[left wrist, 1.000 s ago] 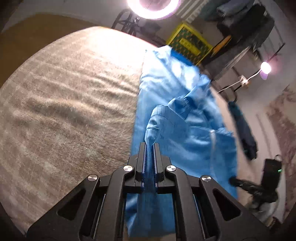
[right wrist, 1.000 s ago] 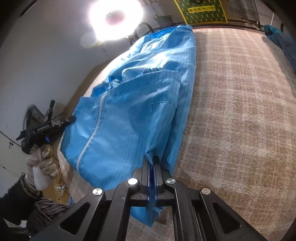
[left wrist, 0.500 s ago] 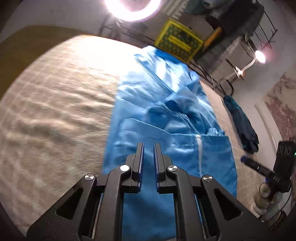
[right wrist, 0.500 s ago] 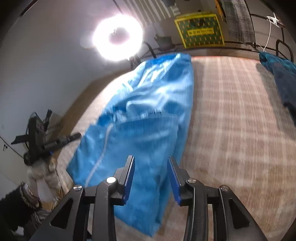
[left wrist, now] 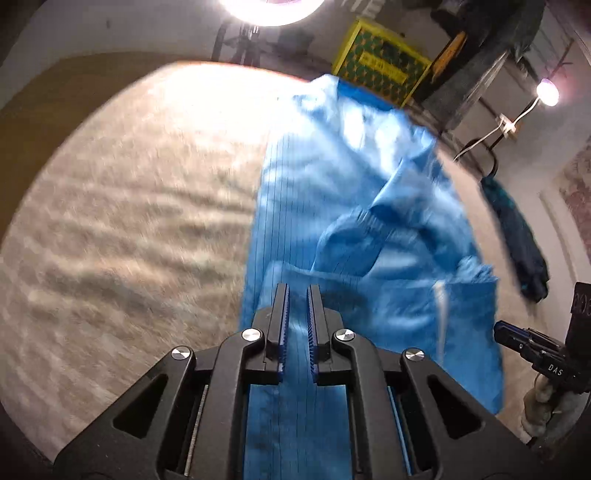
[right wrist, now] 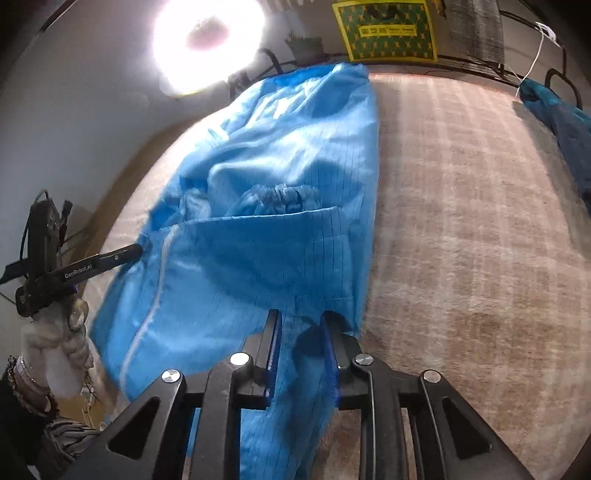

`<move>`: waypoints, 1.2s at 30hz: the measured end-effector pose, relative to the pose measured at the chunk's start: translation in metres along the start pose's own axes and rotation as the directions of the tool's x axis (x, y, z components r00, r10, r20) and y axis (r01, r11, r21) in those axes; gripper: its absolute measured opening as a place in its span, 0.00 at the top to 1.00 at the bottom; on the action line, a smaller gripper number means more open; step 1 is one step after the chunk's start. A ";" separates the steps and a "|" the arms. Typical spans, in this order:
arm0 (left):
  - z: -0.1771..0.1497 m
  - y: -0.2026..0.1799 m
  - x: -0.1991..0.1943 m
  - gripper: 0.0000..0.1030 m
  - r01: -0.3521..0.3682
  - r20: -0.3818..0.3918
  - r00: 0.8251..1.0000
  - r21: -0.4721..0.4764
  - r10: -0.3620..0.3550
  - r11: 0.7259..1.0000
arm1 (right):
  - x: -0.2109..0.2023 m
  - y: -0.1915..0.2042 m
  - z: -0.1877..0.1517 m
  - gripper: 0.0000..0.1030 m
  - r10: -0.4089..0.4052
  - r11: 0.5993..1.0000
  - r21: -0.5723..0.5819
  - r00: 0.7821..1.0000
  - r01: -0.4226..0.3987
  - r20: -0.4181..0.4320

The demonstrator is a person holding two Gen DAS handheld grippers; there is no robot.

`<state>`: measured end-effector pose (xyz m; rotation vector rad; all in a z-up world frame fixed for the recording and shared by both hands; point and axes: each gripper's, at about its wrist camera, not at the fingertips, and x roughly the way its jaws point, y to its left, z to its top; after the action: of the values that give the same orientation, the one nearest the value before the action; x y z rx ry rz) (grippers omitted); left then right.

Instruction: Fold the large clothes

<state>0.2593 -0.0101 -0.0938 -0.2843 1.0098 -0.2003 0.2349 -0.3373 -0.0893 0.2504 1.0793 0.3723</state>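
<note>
While it lies lengthwise on the beige plaid blanket (right wrist: 480,229), the blue garment (right wrist: 266,229) is folded over itself, its white zipper (right wrist: 155,295) running down the side nearest the left hand (right wrist: 62,339), an elastic cuff (right wrist: 280,194) bunched above the folded-over edge. The right claw (right wrist: 301,354) hovers over the garment's near end — its jaws have just been closing a little, yet they stand apart with cloth beneath them, gripping nothing. The left claw (left wrist: 297,325) is released too: a narrow gap shows between its blue pads (left wrist: 283,321), the fabric lying below, not pinched. In the left view the garment (left wrist: 351,206) is blurred. Beyond the blanket stand a bright ring lamp (right wrist: 207,40), a yellow-and-green box (right wrist: 384,27) and a dark teal garment (right wrist: 561,125) at the far right edge.
</note>
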 end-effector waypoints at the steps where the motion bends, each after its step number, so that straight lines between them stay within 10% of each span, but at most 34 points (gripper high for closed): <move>1: 0.008 -0.001 -0.010 0.93 -0.001 0.025 1.000 0.010 0.001 1.000 | -0.008 0.003 0.003 0.73 0.006 1.000 -0.016 1.000 -0.006 0.018; 3: 0.026 -0.003 -0.030 0.93 0.005 0.072 0.997 0.021 -0.007 1.000 | -0.030 0.011 0.010 0.71 0.010 0.998 -0.057 0.997 -0.006 0.073; 7: 0.066 0.001 -0.057 0.53 0.041 0.125 0.991 0.022 -0.043 0.999 | -0.066 0.024 0.030 0.59 0.019 0.993 -0.120 0.977 0.006 0.211; 12: 0.122 0.005 -0.062 0.52 0.089 0.149 0.984 0.040 -0.094 0.995 | -0.082 0.028 0.069 0.35 0.007 0.974 -0.220 0.966 0.051 0.258; 25: 0.203 0.000 0.070 0.52 0.167 0.048 0.984 0.056 -0.169 0.984 | 0.026 -0.053 0.180 0.74 0.008 0.985 -0.172 0.996 0.008 0.094; 36: 0.240 0.017 0.132 0.52 0.194 0.065 0.978 0.056 -0.197 0.979 | 0.124 -0.094 0.266 0.74 -0.075 0.983 -0.159 0.993 0.090 0.096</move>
<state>0.5337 0.0007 -0.0854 -0.3435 0.9060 -0.3909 0.5405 -0.3765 -0.1041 0.0752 0.9620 0.3696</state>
